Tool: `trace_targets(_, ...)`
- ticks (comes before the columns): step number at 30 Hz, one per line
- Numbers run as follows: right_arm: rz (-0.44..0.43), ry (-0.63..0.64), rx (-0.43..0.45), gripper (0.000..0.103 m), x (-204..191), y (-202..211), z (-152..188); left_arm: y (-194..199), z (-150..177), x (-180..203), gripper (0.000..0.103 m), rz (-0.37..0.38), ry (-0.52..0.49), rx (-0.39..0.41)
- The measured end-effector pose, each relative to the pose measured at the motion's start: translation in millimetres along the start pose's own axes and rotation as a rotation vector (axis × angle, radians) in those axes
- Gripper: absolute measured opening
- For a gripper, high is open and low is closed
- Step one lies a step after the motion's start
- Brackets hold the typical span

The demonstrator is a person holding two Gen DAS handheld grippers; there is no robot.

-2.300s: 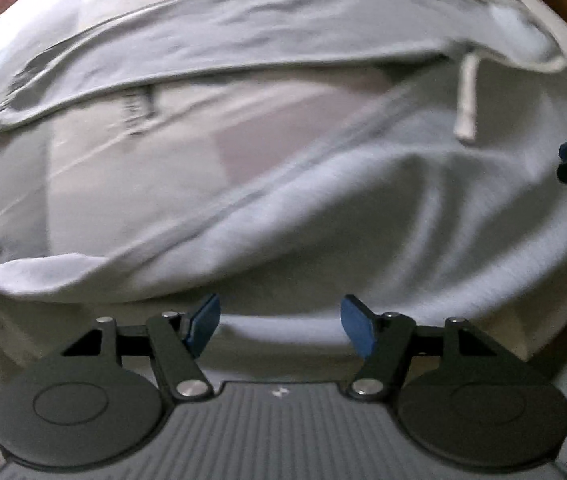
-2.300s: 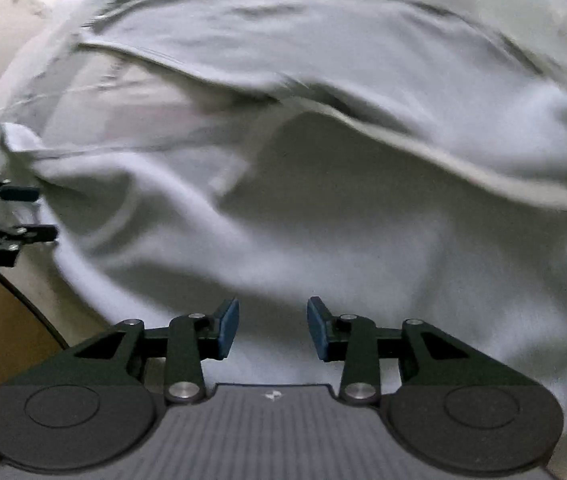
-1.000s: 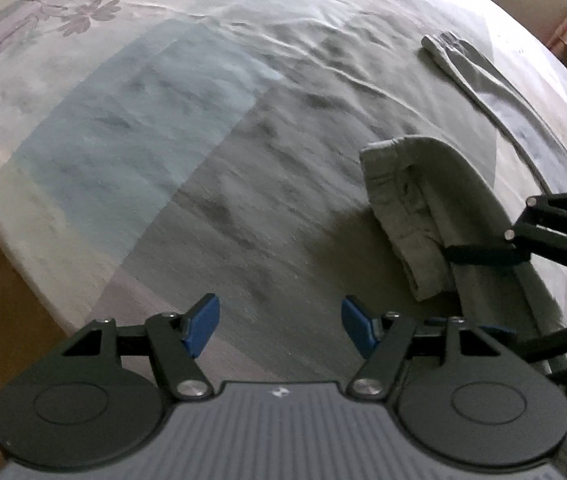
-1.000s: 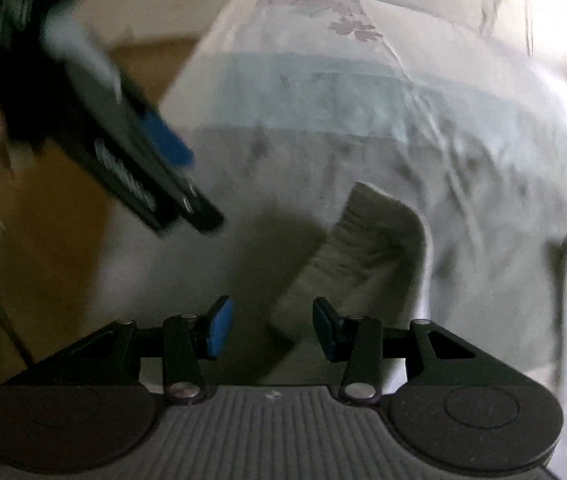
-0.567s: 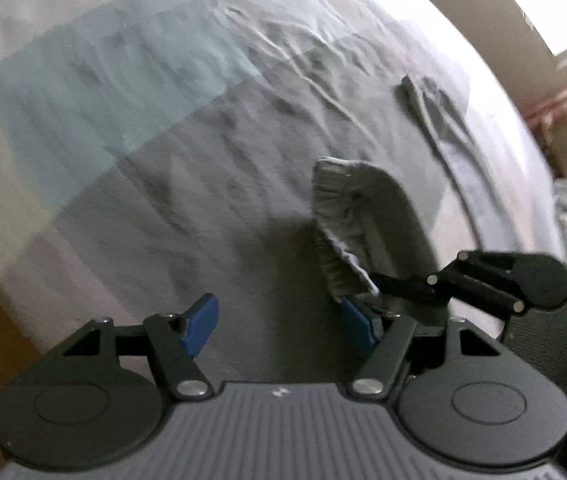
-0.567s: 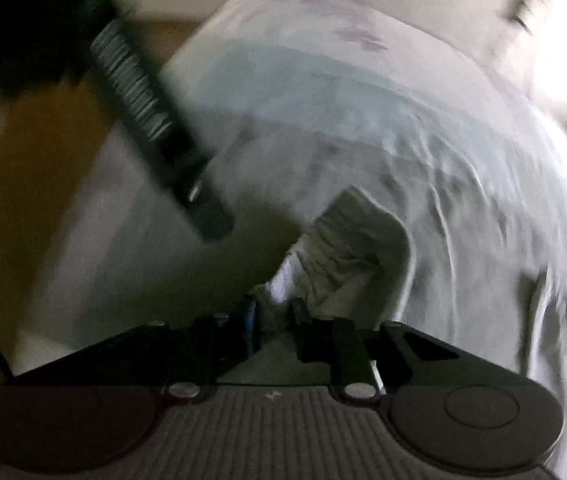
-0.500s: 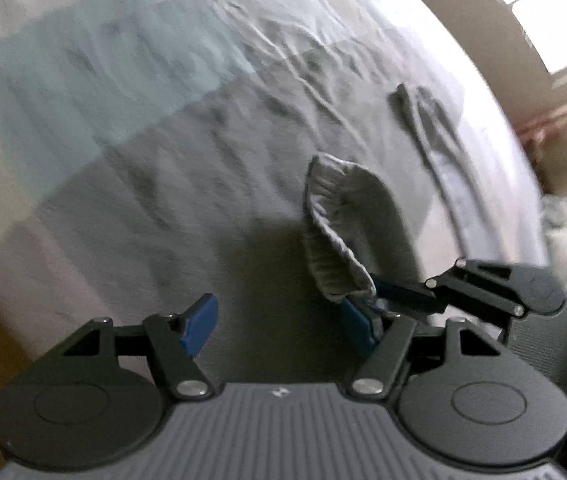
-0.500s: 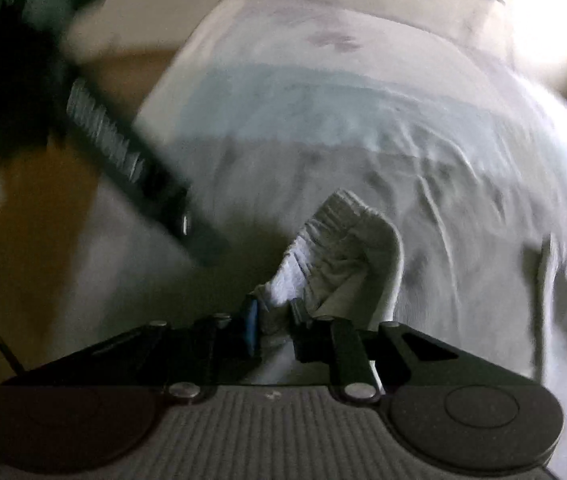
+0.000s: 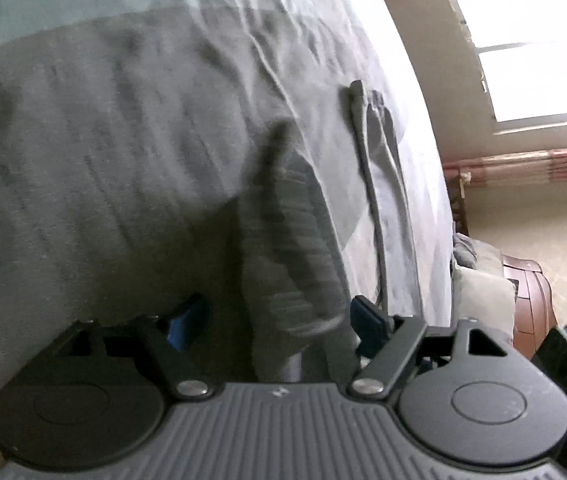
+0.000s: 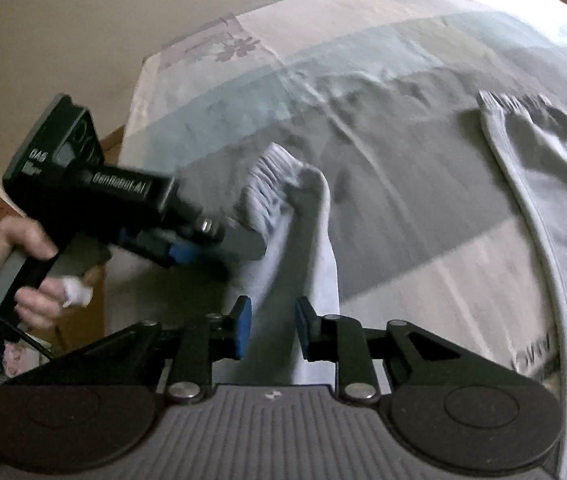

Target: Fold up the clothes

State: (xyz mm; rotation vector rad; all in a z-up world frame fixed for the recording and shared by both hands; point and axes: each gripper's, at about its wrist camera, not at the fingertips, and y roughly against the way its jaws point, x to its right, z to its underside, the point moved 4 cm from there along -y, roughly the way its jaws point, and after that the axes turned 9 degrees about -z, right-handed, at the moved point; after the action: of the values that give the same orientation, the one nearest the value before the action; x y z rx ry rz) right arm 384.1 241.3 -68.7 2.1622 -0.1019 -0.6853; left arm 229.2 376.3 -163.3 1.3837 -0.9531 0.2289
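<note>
A pale grey sweatshirt sleeve with a ribbed cuff (image 10: 283, 216) hung lifted above the bed's patchwork bedspread of grey, blue and cream panels (image 10: 383, 184), running from its cuff down to the right gripper (image 10: 270, 330). That gripper's blue-padded jaws were clenched on the sleeve cloth, which filled the narrow gap between the pads. In the right wrist view the left gripper (image 10: 219, 244) reached in from the sleeve's left side, held by the person's left hand (image 10: 23, 264), its tip touching or just beside the fabric below the cuff; motion blur hid the exact contact.

In the left wrist view the same sleeve (image 9: 287, 248) appeared dark and blurred, running between the left gripper's (image 9: 279, 320) blue pads. Those jaws stood spread wide, released, with the cloth close to the right pad and apart from the left one.

To the right of the sleeve, well apart from it, the second grey sleeve with a ribbed cuff (image 10: 523, 152) lay flat on the bedspread, joined to the sweatshirt body at the frame's right edge. Beyond the bed on that side stood a bright window (image 9: 531, 40) and a brown wooden headboard (image 9: 531, 300).
</note>
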Motion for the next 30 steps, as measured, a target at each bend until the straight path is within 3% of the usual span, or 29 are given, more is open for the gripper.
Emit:
trace_targets(4,-0.008,-0.045,-0.008,0.039,3.3,7.4,16.8,1.1,0.7,-1.4,0.077,0.015,0.032,0.033)
trace_targets(7,-0.009,-0.061,-0.023,0.039,3.3,10.0,31.1,4.0,3.9,-5.5,0.068,0.014,0.053,0.070)
trace_targets(12,0.001,-0.085,-0.036,0.041,7.1,14.6,48.8,9.6,18.1,-39.4,0.028,0.050,0.217,0.109)
trace_targets(14,0.010,-0.098,-0.032,0.042,10.3,18.2,53.7,8.7,21.2,-43.5,0.014,0.035,0.228,0.122)
trace_targets(15,0.016,-0.105,-0.029,0.042,11.7,20.5,55.7,8.3,21.8,-43.7,0.012,0.018,0.224,0.127)
trace_targets(22,0.048,-0.102,-0.045,0.047,18.4,38.0,75.1,44.8,13.6,-14.2,0.009,-0.147,0.081,0.173)
trace_targets(30,0.055,-0.061,-0.041,0.048,25.0,36.3,75.2,92.7,7.6,-17.3,0.009,-0.364,-0.026,0.184)
